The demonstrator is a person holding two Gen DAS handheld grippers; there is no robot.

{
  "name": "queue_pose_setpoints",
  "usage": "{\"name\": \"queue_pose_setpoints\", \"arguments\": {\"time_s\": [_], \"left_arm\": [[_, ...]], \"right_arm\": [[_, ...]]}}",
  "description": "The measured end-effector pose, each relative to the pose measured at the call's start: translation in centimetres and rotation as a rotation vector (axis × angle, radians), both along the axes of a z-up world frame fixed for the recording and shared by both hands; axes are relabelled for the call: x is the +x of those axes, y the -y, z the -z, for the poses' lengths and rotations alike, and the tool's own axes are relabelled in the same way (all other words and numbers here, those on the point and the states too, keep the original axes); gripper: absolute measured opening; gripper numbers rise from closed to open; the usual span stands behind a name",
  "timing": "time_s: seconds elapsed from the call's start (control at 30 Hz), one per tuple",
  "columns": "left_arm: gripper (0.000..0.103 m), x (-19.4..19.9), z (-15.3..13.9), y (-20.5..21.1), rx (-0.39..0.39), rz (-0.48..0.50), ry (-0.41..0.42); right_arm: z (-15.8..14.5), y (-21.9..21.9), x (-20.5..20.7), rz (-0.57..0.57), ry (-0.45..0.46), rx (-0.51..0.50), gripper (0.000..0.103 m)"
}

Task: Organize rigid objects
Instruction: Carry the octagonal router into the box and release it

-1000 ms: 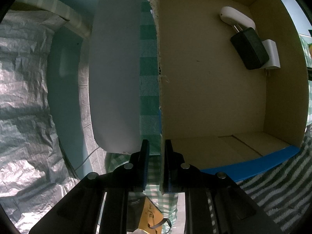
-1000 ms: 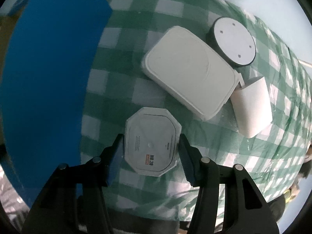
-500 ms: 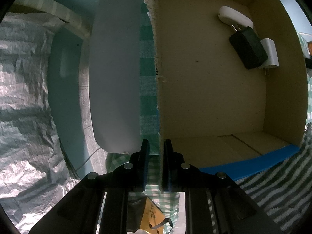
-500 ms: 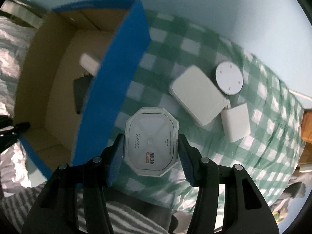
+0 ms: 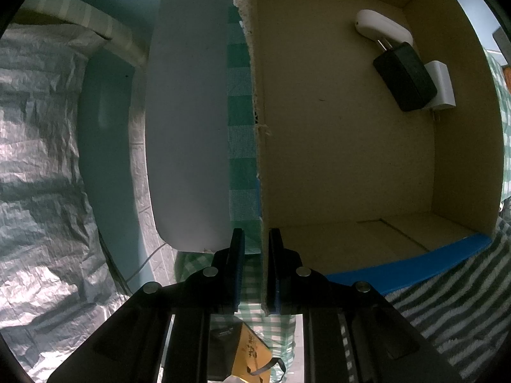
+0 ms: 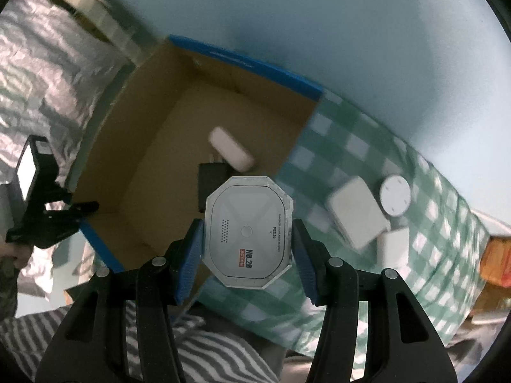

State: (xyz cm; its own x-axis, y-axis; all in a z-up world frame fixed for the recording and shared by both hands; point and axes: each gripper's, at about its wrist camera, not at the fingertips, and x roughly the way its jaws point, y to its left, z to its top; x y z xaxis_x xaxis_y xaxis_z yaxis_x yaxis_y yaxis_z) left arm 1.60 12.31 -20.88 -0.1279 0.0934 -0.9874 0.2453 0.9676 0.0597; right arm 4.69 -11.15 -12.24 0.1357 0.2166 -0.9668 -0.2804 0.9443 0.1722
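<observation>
Since a second ago, the octagonal device [image 6: 248, 231] has risen off the checked table [image 6: 424, 245], clenched by the right hand-held gripper [image 6: 247, 249], the box [image 6: 153, 166] at ten o'clock. Left view: left hand-held gripper [image 5: 256, 271] pinches the box wall [image 5: 259, 159]; chargers [image 5: 404, 75] lie at one o'clock.

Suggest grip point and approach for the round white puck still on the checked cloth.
Take the round puck across its rim, from straight above: it lies flat, low and apart from the cardboard box. Put the fingers clear of the white rectangular case close beside it. The right tool is occupied by the octagonal device.
</observation>
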Motion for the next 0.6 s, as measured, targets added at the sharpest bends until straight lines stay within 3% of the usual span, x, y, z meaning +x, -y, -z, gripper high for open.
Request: {"name": "queue_pose_setpoints", "arguments": {"time_s": [0.4, 0.6], "left_arm": [[0.015, 0.1, -0.2, 0.3, -0.004, 0.0, 0.0], [0.015, 0.0, -0.2, 0.3, -0.004, -0.002, 0.001]], "right_arm": [[3.5, -5.5, 0.9, -0.124, -0.047, 0.009, 0.054], [6.2, -6.7, 0.4, -0.17, -0.08, -0.039, 0.054]]}}
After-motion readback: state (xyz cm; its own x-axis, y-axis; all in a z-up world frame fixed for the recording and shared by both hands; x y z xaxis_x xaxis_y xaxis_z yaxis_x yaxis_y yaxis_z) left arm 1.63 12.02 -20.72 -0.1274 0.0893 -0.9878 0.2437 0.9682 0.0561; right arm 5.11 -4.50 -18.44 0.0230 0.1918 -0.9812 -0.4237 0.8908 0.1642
